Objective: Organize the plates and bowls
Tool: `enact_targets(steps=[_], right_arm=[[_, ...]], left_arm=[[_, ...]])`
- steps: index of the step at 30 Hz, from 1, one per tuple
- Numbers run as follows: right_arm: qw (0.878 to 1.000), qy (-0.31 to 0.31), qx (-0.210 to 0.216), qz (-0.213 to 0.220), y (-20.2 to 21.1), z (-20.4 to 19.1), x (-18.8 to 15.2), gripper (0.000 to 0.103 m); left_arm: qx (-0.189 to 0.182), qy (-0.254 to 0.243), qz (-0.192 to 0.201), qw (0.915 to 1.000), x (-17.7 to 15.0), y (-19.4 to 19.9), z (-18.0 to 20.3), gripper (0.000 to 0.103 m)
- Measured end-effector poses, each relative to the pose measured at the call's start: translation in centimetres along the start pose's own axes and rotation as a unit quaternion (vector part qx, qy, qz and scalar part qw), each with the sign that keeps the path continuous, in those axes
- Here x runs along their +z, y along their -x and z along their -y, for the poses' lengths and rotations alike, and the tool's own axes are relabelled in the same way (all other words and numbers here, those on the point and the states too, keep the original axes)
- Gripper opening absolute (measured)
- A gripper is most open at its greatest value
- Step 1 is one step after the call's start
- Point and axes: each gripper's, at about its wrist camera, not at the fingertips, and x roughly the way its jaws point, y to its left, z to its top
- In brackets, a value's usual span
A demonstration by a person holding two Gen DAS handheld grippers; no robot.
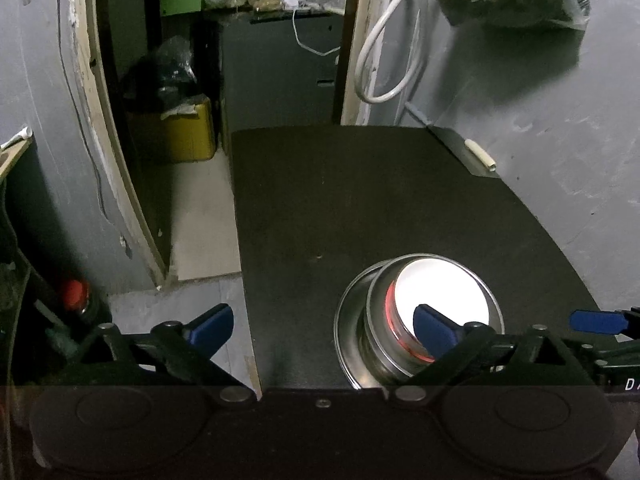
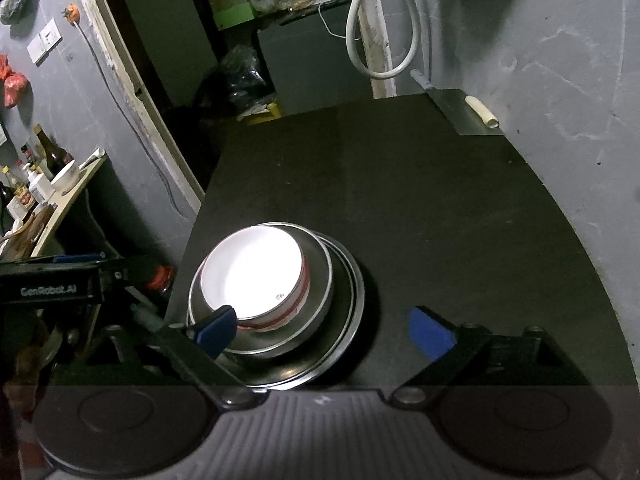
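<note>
A stack of dishes stands near the front of the black table (image 1: 360, 184): a white bowl with a red band (image 1: 444, 292) sits inside a steel bowl (image 1: 378, 320), which rests on steel plates (image 1: 348, 328). The stack also shows in the right wrist view, with the white bowl (image 2: 252, 272), steel bowl (image 2: 320, 280) and plates (image 2: 352, 320). My left gripper (image 1: 324, 322) is open and empty, its right finger over the bowl's near edge. My right gripper (image 2: 322, 330) is open and empty, its left finger over the stack's near rim.
A steel sheet with a pale roll (image 1: 482, 156) lies at the table's far right corner by the grey wall. A doorway with a yellow box (image 1: 192, 128) and a dark cabinet is beyond. A side shelf with bottles and a bowl (image 2: 66, 174) stands left.
</note>
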Motion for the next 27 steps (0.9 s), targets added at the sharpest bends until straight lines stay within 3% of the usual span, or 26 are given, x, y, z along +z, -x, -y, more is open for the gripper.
enact_targets(steps=[19,27], right_arm=[[0.998,-0.009,-0.012,0.063,3.3,0.1,-2.1,0.103],[0.998,-0.012,-0.011,0.067,3.9,0.6,-2.8,0.103]], left_arm=[[-0.016,0.026,0.05,0.9983,-3.0,3.0,-0.4,0.102],[-0.02,0.022,0.062,0.9977,-4.5,3.6,-0.2,0.102]])
